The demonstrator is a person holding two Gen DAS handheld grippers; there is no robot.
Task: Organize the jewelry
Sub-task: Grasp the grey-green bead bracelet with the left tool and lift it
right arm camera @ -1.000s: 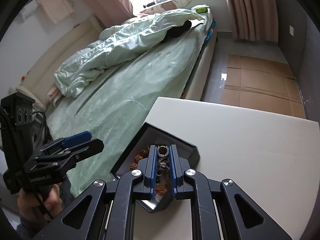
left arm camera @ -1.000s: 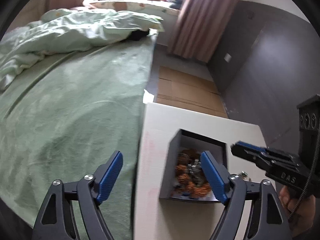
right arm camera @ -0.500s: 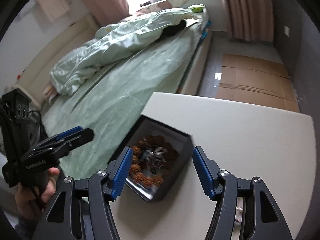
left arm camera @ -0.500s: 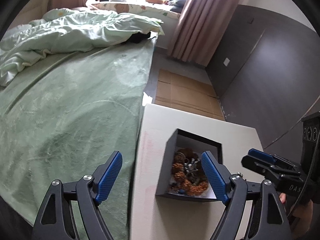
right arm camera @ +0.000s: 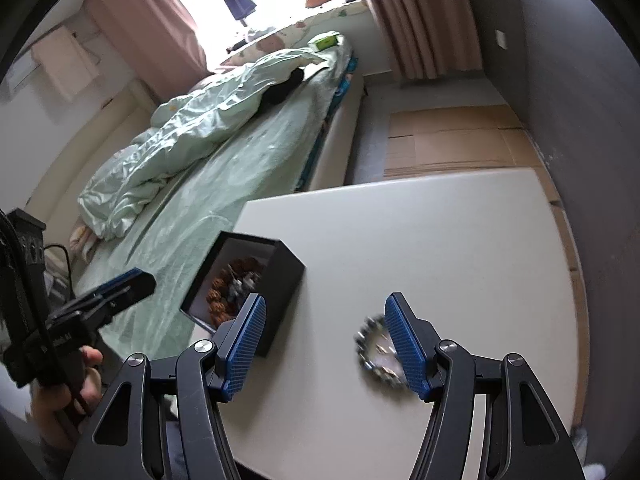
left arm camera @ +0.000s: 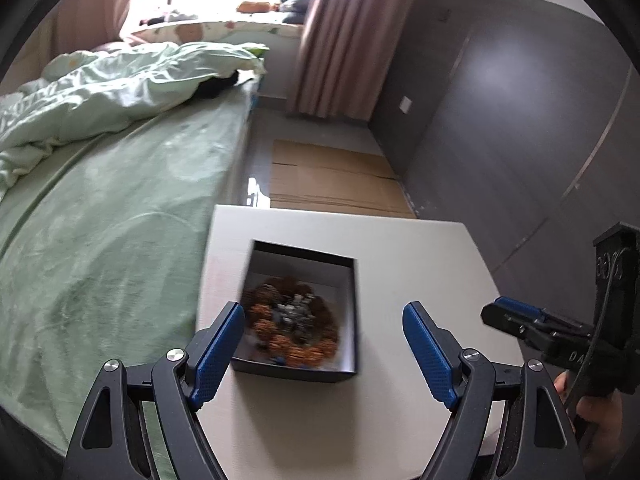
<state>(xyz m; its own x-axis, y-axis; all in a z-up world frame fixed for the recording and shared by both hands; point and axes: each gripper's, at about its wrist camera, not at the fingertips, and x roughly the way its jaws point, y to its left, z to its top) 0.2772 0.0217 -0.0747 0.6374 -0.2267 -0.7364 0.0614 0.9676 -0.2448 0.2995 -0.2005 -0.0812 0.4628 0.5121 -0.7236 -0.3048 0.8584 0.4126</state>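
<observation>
Right hand-held gripper (right arm camera: 322, 338) now parted beside box (right arm camera: 280, 280), left hand-held gripper (left arm camera: 324, 354) apart, bracelet (right arm camera: 374, 350) only in right view

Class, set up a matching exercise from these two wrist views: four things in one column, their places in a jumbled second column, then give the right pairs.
Things:
1. brown bead bracelet
2. silver bracelet
3. black box
4. flattened cardboard

Places:
A. on the floor beyond the table
B. on the bare white tabletop
C. inside the box
D. near the table's edge beside the bed

Pairs: 1-C, 2-B, 3-D, 4-A
</observation>
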